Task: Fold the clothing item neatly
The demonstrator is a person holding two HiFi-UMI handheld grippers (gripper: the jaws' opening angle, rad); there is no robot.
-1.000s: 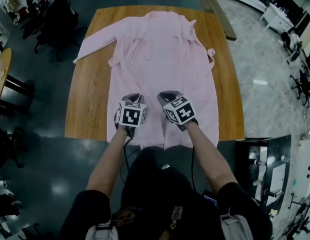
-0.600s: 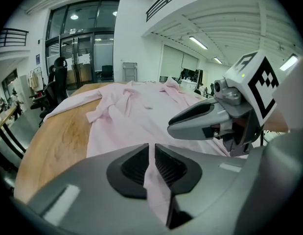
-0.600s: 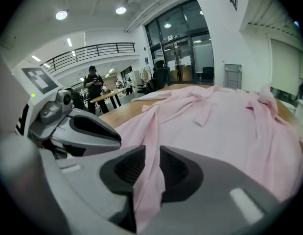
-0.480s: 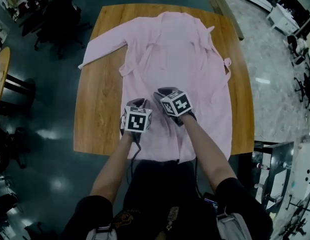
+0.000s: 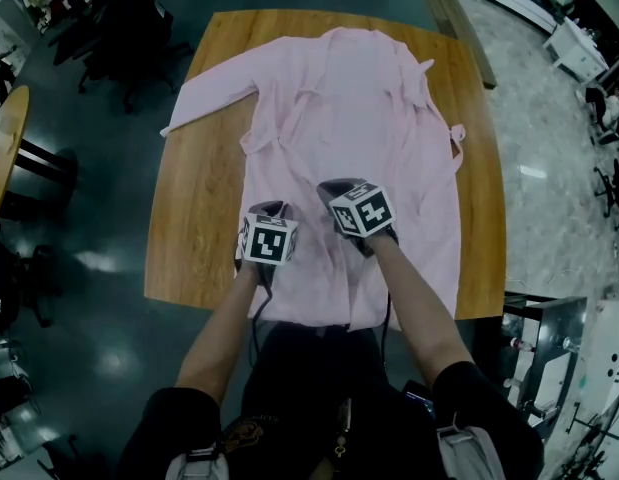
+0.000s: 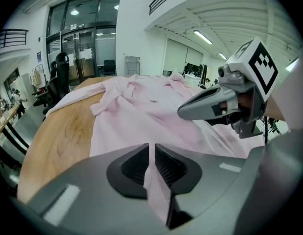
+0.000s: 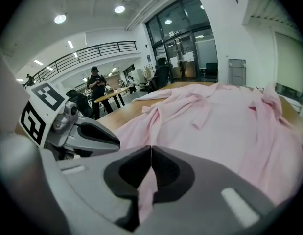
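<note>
Near the lower middle of the head view, the left gripper (image 5: 271, 208) pinched a ridge of the robe (image 5: 339, 98), jaws almost together. The right gripper (image 5: 336, 186) had just been closing and clamped a fold beside it. The paired grips probably served to lift the lower cloth for folding. Count: one robe, spread across one table (image 5: 189, 238), and two grippers.

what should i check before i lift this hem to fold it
1. Left hand-held gripper shut on pink garment: ok.
2. Right hand-held gripper, jaws just closed, fabric between them: ok.
3. Both grips side by side near the hem: ok.
4. Garment wholly on the table: not ok, hem overhangs the near edge.
5. Every layer caught in each grip: cannot tell.
</note>
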